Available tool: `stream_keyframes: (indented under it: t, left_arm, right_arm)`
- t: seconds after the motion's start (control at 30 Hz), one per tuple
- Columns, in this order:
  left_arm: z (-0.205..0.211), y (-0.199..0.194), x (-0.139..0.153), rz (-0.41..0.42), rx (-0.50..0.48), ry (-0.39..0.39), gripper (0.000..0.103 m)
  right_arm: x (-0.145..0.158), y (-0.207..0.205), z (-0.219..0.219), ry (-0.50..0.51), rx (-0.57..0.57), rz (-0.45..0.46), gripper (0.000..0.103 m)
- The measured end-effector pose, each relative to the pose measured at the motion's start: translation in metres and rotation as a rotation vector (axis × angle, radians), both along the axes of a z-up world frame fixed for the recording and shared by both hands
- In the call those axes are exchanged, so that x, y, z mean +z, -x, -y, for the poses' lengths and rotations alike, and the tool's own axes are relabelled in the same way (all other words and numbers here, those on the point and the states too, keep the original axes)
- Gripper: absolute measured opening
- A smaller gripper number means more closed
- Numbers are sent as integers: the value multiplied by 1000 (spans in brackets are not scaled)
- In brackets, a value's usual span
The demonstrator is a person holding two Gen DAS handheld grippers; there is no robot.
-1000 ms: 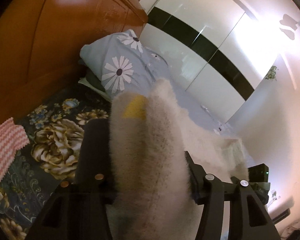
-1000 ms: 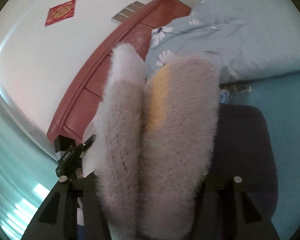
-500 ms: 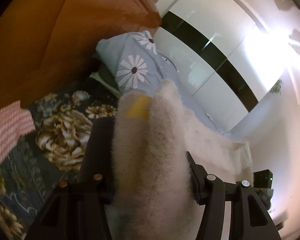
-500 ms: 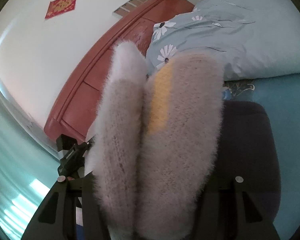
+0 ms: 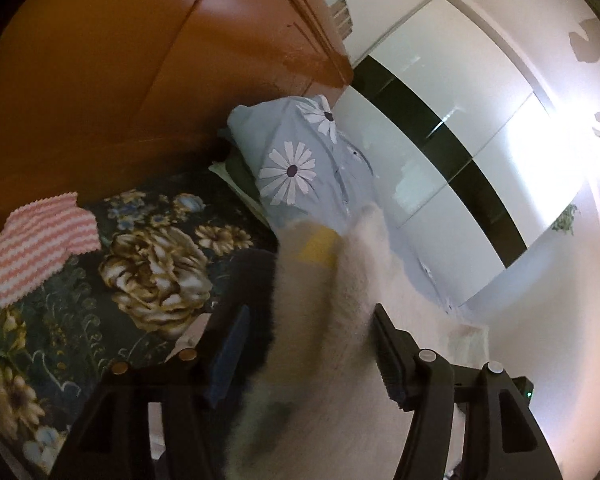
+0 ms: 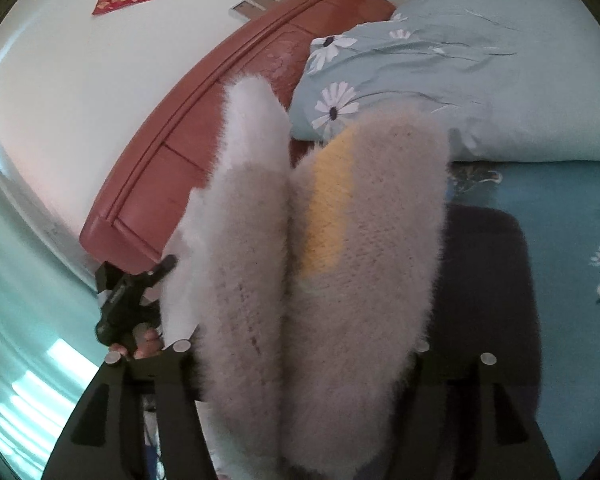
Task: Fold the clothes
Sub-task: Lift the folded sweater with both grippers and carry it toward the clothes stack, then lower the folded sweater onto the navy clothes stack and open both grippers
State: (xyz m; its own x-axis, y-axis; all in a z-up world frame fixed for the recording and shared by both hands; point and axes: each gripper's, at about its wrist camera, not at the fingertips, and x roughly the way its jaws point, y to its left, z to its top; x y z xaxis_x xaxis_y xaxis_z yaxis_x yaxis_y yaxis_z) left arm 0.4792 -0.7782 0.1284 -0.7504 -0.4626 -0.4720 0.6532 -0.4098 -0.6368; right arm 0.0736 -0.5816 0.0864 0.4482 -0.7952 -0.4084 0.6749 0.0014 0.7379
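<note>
A fluffy white knit sweater (image 5: 324, 344) with a yellow patch and a dark part fills the middle of both wrist views. My left gripper (image 5: 312, 344) is shut on a bunched edge of it and holds it up above the bed. My right gripper (image 6: 312, 320) is shut on another bunched edge of the sweater (image 6: 360, 240), two thick folds rising between its fingers. The left gripper also shows in the right wrist view (image 6: 132, 300), at the sweater's far side with the hand on it. The fingertips of both grippers are hidden by the fabric.
A dark floral bedspread (image 5: 100, 300) lies below. A pink and white striped cloth (image 5: 36, 240) lies on it at the left. A blue daisy pillow (image 5: 300, 164) leans by the wooden headboard (image 5: 140, 60). A white wardrobe (image 5: 460, 140) stands behind.
The left gripper has swung with the sweater, so the striped cloth and the headboard shifted in its view. The right view has barely shifted. Both grips hold.
</note>
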Motion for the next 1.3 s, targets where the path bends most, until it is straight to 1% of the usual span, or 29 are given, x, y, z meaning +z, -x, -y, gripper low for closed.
stream_keyframes:
  t: [0.03,0.1,0.17,0.27,0.33,0.4,0.5,0.6,0.7,0.77,0.9,0.93,1.03,1.1,1.3]
  left_arm:
    - [-1,0,1,16,10,4,64]
    - [-5,2,4,41,24,15,65]
    - [-10,1,9,59,42,32,65]
    - [-21,-6,24,101,72,97,65]
    - [-30,-13,37,150,109,153,65]
    - [-36,-18,48,164,119,172,65]
    - [-50,-13,67,157,95,218,66]
    - [-67,12,82,173,45,281,67]
    - [-81,47,89,232,-32,333,67]
    - [-85,71,85,319,-74,360,67]
    - [-79,95,61,440,-95,337,67]
    - [-74,95,53,450,-91,315,67]
    - [-65,93,38,455,-81,288,67]
    - [-62,88,35,443,-84,282,67]
    - [-71,86,39,433,-89,291,67]
  right_arm:
    - [1,0,-7,0,-12,-13,69]
    - [6,-7,-25,2,-19,-48,70]
    - [9,-6,-28,-1,-17,-76,71]
    - [4,9,-46,-3,-7,-93,71]
    - [6,20,-47,5,-37,-131,71]
    - [15,27,-55,19,-73,-168,71]
    - [28,39,-65,35,-118,-212,71]
    - [53,28,-64,96,-111,-277,71]
    - [74,8,-56,155,-72,-334,71]
    - [79,-12,-44,169,-18,-375,71]
    - [70,-42,-25,145,56,-438,71]
    - [64,-45,-21,137,67,-441,71]
    - [50,-47,-12,104,68,-429,71]
    - [47,-49,-7,94,67,-419,71]
    - [47,-52,-6,101,75,-412,71]
